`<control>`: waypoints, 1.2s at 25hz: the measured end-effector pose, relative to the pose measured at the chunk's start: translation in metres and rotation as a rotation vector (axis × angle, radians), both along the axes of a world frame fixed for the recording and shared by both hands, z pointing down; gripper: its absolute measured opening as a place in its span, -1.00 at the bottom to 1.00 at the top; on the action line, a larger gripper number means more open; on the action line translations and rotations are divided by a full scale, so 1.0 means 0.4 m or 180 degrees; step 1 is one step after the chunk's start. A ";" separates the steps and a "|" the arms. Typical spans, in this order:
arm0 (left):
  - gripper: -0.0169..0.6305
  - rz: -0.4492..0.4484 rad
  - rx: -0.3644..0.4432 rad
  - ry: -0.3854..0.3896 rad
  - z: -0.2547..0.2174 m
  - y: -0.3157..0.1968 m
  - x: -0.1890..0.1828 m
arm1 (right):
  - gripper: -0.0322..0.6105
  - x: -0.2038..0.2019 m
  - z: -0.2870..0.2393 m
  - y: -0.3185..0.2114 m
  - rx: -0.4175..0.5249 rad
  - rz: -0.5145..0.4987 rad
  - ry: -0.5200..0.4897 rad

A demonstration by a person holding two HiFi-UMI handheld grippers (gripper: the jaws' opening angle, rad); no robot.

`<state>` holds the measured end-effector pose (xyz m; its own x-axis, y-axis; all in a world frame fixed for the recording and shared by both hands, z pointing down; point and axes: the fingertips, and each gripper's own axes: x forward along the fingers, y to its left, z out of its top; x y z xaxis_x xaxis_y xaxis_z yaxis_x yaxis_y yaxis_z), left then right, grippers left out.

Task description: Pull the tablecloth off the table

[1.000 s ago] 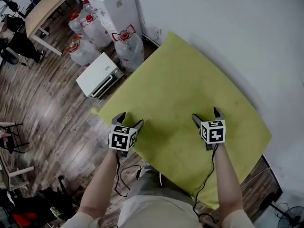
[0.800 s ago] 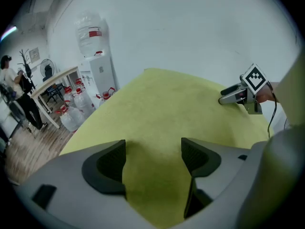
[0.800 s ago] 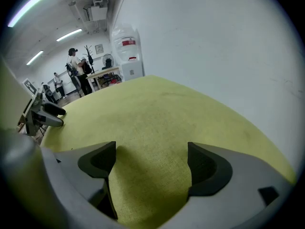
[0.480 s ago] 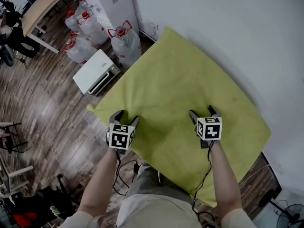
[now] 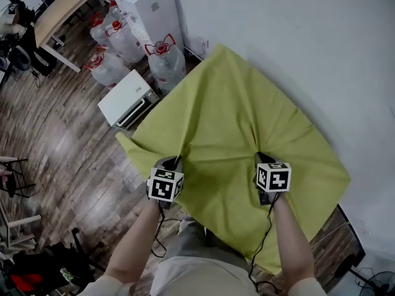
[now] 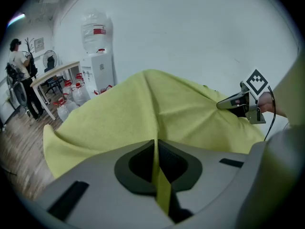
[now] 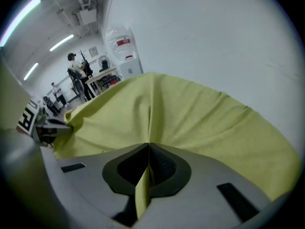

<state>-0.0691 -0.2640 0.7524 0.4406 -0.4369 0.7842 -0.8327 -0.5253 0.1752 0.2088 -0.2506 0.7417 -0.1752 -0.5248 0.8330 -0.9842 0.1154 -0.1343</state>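
Note:
A yellow-green tablecloth covers the table against the white wall. My left gripper is shut on a pinched fold of the tablecloth near its front left part; a strip of cloth runs between the closed jaws. My right gripper is shut on another fold of the tablecloth near the front right. Creases radiate from both pinch points and run to the far corner. The table itself is hidden under the cloth.
A white microwave-like box lies on the wooden floor left of the table, with several water bottles and a white water dispenser behind it. A wooden table stands at the far left. A person stands far off.
Both grippers went from open above the cloth to shut on pinched folds. The flat cloth now shows creases pulled towards both grippers.

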 end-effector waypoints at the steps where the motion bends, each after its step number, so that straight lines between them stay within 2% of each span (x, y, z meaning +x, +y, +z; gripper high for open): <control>1: -0.89 0.0024 0.0022 0.0017 -0.012 0.004 0.001 | -0.80 -0.006 -0.016 0.006 0.0028 0.0038 -0.0100; 5: -0.89 -0.0015 0.0228 0.0218 -0.101 0.002 -0.021 | -0.80 -0.028 -0.103 0.005 0.0292 0.0156 -0.0322; 10: -0.89 -0.0069 0.0447 0.0412 -0.227 0.016 -0.012 | -0.80 -0.007 -0.245 0.021 0.0590 0.0258 -0.0402; 14: -0.89 -0.0029 0.0840 0.0419 -0.347 0.005 -0.010 | -0.80 0.006 -0.369 0.023 0.0901 0.0359 -0.0544; 21: -0.89 -0.0179 0.1299 0.0626 -0.574 -0.016 -0.058 | -0.80 -0.030 -0.653 0.027 0.1554 0.0306 -0.0707; 26: -0.89 -0.0323 0.1702 0.0725 -0.748 -0.044 -0.106 | -0.80 -0.079 -0.870 0.019 0.2048 0.0041 -0.0864; 30: -0.89 -0.0288 0.1973 0.0751 -0.867 -0.033 -0.128 | -0.80 -0.101 -0.988 0.025 0.2320 -0.0071 -0.0814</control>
